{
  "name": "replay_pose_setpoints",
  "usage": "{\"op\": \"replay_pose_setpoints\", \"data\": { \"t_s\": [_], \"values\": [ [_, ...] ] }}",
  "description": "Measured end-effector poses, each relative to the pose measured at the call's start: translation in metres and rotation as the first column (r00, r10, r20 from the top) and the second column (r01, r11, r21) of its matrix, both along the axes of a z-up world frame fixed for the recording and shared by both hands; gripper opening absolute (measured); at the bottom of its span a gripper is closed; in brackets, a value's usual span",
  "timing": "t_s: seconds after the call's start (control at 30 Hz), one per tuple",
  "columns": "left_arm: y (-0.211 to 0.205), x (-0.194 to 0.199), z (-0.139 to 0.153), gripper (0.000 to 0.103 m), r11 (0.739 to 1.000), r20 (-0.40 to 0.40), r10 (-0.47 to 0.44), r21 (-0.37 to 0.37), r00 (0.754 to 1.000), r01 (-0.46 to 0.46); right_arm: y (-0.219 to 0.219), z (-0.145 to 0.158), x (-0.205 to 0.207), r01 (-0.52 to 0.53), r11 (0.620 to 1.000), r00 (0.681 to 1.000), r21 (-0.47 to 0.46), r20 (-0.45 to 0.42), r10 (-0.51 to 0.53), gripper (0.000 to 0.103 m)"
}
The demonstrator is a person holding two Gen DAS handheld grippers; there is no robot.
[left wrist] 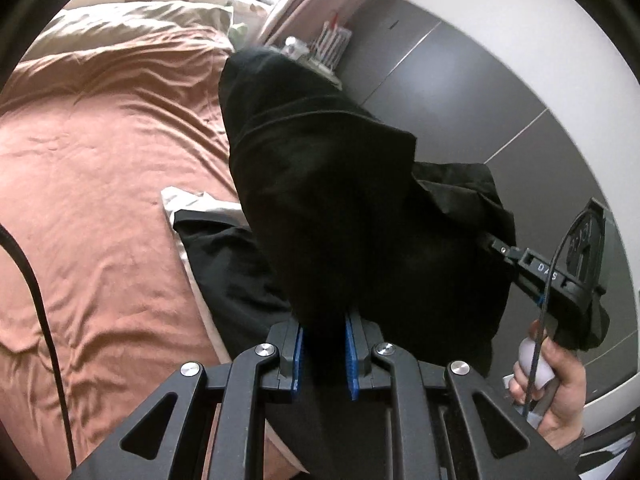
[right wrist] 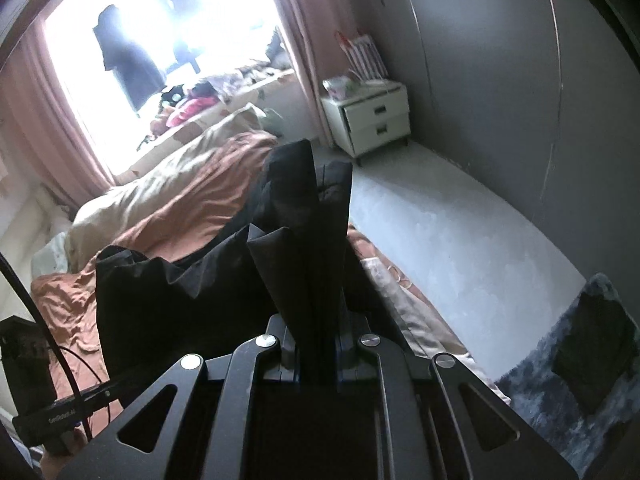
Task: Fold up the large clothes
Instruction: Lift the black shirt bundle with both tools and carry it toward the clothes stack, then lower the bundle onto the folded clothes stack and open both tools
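Black garment point(left wrist: 340, 184) is pinched w/ blue pads of left gripper point(left wrist: 325, 354) and bunched folds are clamped in right gripper point(right wrist: 318, 354), lifted over rust-brown bedding point(left wrist: 100, 168), w/ white nightstand point(right wrist: 370, 118) beyond by grey wall.

Black garment point(left wrist: 340, 184), rust-orange bedsheet point(left wrist: 100, 168), blue-padded fingers point(left wrist: 298, 354), white nightstand point(right wrist: 370, 120), pink curtains point(right wrist: 44, 120)
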State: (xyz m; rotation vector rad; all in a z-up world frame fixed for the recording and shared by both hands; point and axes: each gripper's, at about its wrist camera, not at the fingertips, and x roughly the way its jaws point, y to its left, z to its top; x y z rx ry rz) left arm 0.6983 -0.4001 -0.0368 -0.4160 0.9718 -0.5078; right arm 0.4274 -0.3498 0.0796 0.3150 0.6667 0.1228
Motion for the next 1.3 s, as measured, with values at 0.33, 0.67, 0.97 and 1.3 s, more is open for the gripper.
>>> {"op": "replay_pose_setpoints", "data": {
  "t_s": [0.33, 0.67, 0.97, 1.3],
  "values": [
    [-0.002, 0.051, -0.057, 0.038, 0.989, -0.121, 0.0, 0.149, 0.993, 0.018, 0.006, -0.032, 0.008, 0.117, 0.99, 0.98, 0.082, -0.169, -0.102, 0.055],
    [0.026, 0.069, -0.067, 0.068, 0.989, -0.126, 0.007, 0.145, 0.992, 0.012, -0.062, -0.013, -0.165, 0.267, 0.959, 0.959, 0.098, -0.122, -0.255, 0.069],
    [0.016, 0.083, -0.096, 0.068, 0.998, -0.183, -0.019, 0.063, 0.983, 0.03, -0.086, -0.091, -0.266, 0.33, 0.861, 0.94, 0.387, -0.215, -0.264, 0.069],
    [-0.004, 0.101, -0.077, 0.067, 0.993, -0.094, -0.048, 0.102, 0.994, 0.058, -0.058, -0.098, -0.275, 0.229, 0.817, 0.971, 0.529, -0.188, -0.15, 0.043]
  ]
}}
